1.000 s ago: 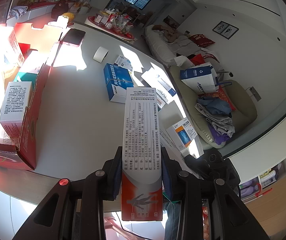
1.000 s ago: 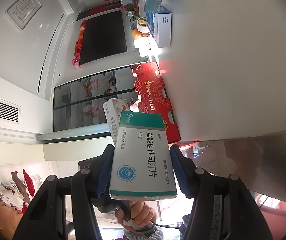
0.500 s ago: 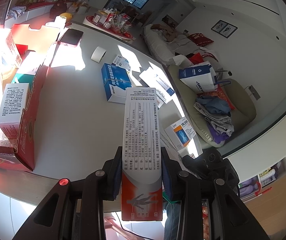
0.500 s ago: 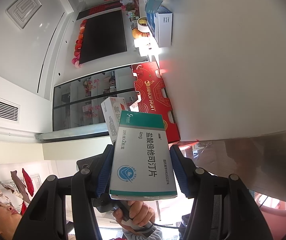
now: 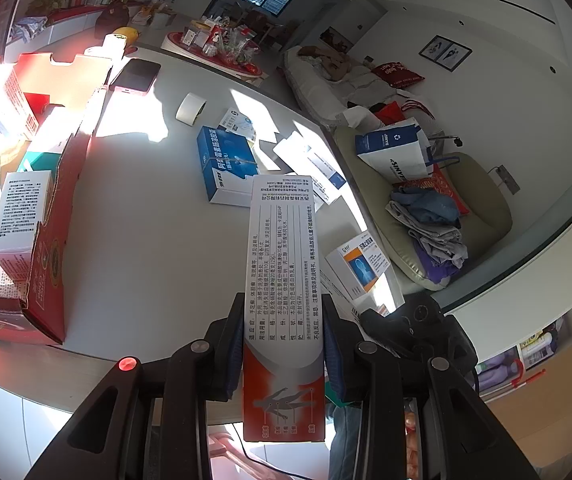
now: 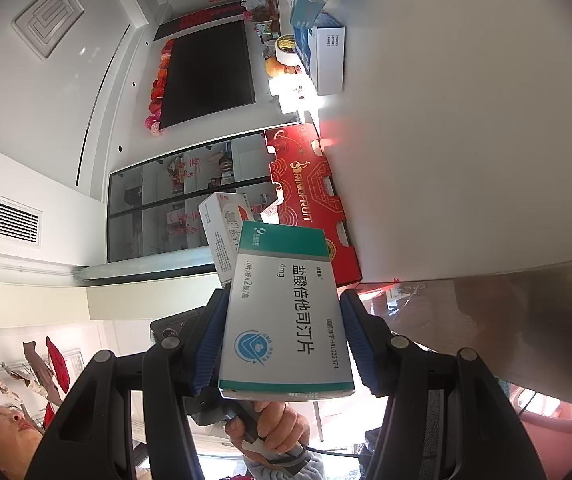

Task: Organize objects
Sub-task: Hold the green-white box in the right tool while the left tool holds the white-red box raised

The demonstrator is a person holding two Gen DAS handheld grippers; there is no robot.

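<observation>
A long, narrow orange-and-white medicine box (image 5: 282, 300) is clamped lengthwise between the fingers (image 5: 233, 354) of the left gripper (image 5: 284, 344), which are closed part-way onto its two long sides. The box is held in the air above the near edge of the white surface (image 5: 146, 220), with its far end pointing out over it.

On that surface a blue medicine box (image 5: 226, 166) is seen lying flat, with a roll of white tape (image 5: 190, 108) beyond it, a dark phone (image 5: 136, 76) further left, and a small white-and-orange box (image 5: 359, 264) near the right edge. At the left an open red cardboard carton (image 5: 46, 264) is seen, with several white boxes (image 5: 20, 216) standing inside it.

In the right wrist view, which is rolled sideways, a white-and-teal tablet box (image 6: 286, 312) is gripped across its width by the blue-padded fingers (image 6: 210, 340) of the right gripper (image 6: 282, 340), set moderately apart by the box. It is held in the air, just off the edge of the surface and near the end of the red carton. A hand (image 6: 274, 428) on a gripper handle is visible below the box.
</observation>
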